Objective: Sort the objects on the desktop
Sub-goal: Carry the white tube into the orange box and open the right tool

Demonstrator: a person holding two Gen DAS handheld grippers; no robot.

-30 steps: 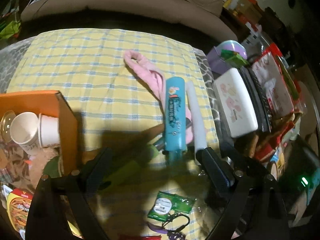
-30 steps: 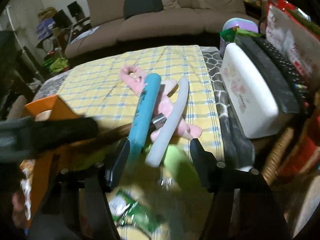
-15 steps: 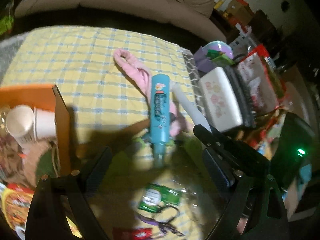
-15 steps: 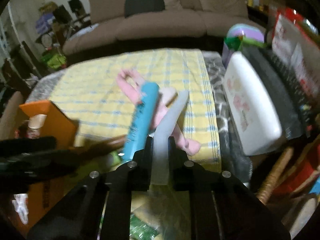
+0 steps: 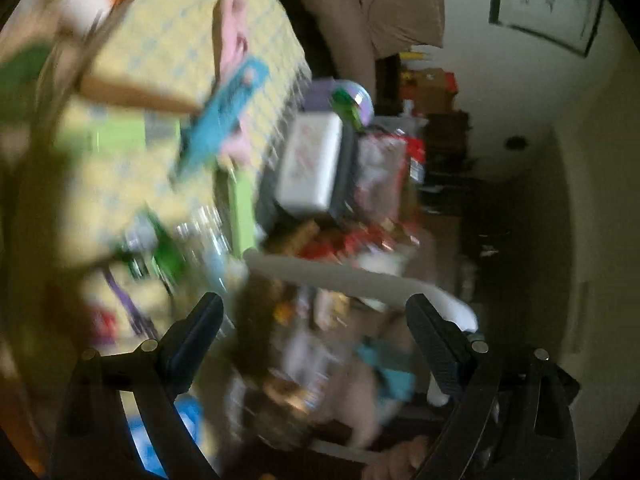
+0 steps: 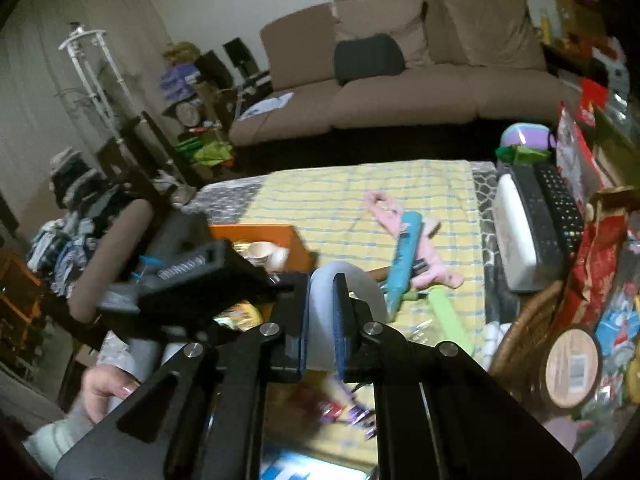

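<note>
- Well, my right hand-held gripper (image 6: 322,292) has its jaws closing on the white tube (image 6: 362,286), and they are almost together
- Both pads press flat on the tube, which stands up between them and bends over past the right-side finger
- In the left wrist view the same white tube (image 5: 340,276) runs crosswise beyond my left hand-held gripper's fingertips; that picture is blurred and tilted
- My left hand-held gripper (image 5: 314,304) is wide open with nothing between its fingers, and I cannot tell whether the tube touches its right finger
- My left hand (image 6: 106,392) is wrapped round that gripper's handle at the lower left of the right wrist view
- The rest of the desktop things lie on the yellow checked cloth (image 6: 340,200) covering the bench (image 6: 486,216)
- A blue tube (image 6: 406,260) lies slantwise over a pink soft thing (image 6: 384,208) near the cloth's right side, with a green stick (image 6: 448,316) just below them
- An orange box (image 6: 256,232) with paper cups (image 6: 260,250) in it sits at the cloth's left edge
- A white case (image 6: 516,232) and a black remote (image 6: 560,208) lie side by side on the bench's right edge
- A brown sofa (image 6: 400,92) stands behind the bench
</note>
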